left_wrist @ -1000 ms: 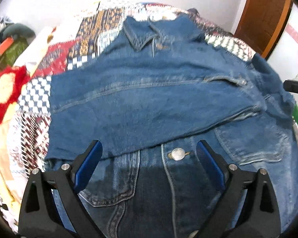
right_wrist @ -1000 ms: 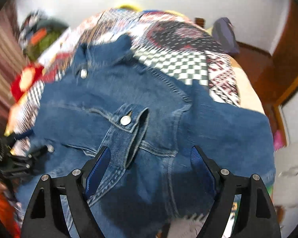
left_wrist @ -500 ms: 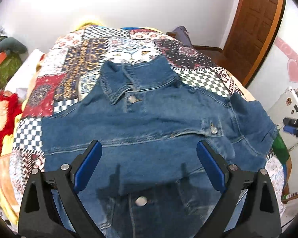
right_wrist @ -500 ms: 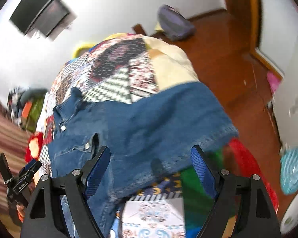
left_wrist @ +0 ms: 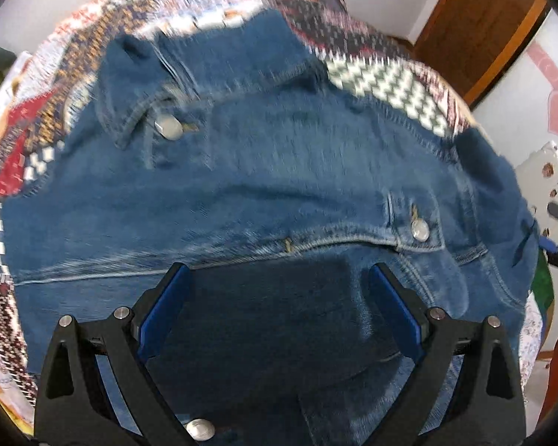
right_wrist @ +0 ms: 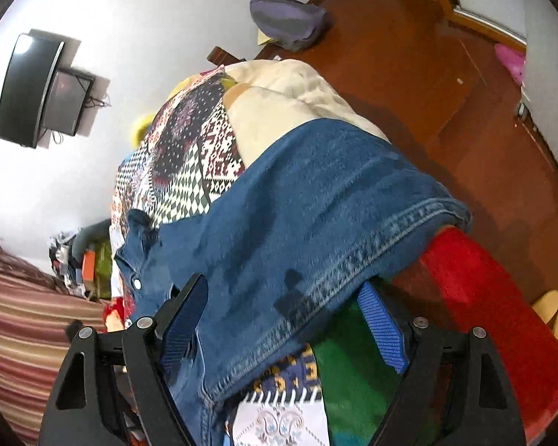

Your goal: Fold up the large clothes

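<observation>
A blue denim jacket (left_wrist: pixel 264 171) lies spread on a patchwork quilt (left_wrist: pixel 383 74) on a bed, collar at the far end, one sleeve folded across its front. My left gripper (left_wrist: pixel 279 297) is open and empty, low over the jacket's front. In the right wrist view the jacket's hem (right_wrist: pixel 316 230) hangs over the bed's right side. My right gripper (right_wrist: pixel 282 312) is open and empty, its blue pads either side of the hem edge.
The quilt (right_wrist: pixel 189 171) covers the bed. A wooden floor (right_wrist: pixel 446 85) and a grey bag (right_wrist: pixel 286 22) lie beyond it. A TV (right_wrist: pixel 37 89) hangs on the wall. A brown door (left_wrist: pixel 480 26) stands at the right. Slippers (right_wrist: pixel 554 312) lie on the floor.
The left gripper rose, then dropped back closer over the jacket's front. The right gripper swung off the jacket's chest to the hem at the bed's right edge and came nearer to it.
</observation>
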Tool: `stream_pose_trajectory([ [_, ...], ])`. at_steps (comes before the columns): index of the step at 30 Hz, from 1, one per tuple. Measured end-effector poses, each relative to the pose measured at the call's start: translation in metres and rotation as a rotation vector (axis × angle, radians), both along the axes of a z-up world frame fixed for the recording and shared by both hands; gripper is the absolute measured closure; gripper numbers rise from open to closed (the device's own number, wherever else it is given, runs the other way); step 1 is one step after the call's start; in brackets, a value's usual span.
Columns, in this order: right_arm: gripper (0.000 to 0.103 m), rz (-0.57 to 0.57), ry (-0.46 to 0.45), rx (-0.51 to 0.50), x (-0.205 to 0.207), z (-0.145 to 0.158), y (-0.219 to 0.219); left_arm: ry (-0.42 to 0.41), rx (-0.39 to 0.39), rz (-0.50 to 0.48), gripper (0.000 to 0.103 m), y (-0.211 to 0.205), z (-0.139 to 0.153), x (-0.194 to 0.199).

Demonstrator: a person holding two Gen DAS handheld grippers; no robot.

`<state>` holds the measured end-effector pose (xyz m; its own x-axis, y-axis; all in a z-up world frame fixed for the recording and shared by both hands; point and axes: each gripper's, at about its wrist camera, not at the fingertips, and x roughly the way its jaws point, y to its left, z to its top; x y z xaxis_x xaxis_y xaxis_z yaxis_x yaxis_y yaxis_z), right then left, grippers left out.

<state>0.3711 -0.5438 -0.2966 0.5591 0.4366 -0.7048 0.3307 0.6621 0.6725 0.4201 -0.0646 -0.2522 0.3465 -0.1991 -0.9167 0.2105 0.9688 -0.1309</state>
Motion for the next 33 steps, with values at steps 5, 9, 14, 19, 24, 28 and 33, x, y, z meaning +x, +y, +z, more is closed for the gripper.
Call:
stream_pose_trajectory([
  [5,0.036,-0.011,-0.019,-0.050,0.013,0.000,0.009,-0.054,0.098,-0.045,0.003,-0.019,-0.008,-0.009],
  [9,0.062,-0.021,-0.024,-0.116,0.021,0.002,0.014,-0.057,0.092,-0.055,0.003,-0.019,-0.006,-0.010],
  [14,0.085,-0.029,-0.038,-0.174,0.025,0.004,0.017,-0.052,0.068,-0.048,0.003,-0.013,0.001,-0.014],
  [19,0.090,-0.030,-0.104,-0.193,0.016,0.028,0.021,-0.085,0.053,-0.044,0.003,-0.008,0.016,-0.026],
  [24,0.092,0.018,-0.227,-0.220,0.011,0.075,0.044,-0.143,0.033,-0.035,0.003,0.001,0.041,-0.038],
  [28,0.094,0.095,-0.338,-0.205,0.012,0.112,0.078,-0.174,0.015,-0.017,0.003,0.011,0.056,-0.045],
  [33,0.094,0.211,-0.407,-0.190,0.024,0.138,0.138,-0.226,-0.006,0.003,0.003,0.026,0.078,-0.061],
])
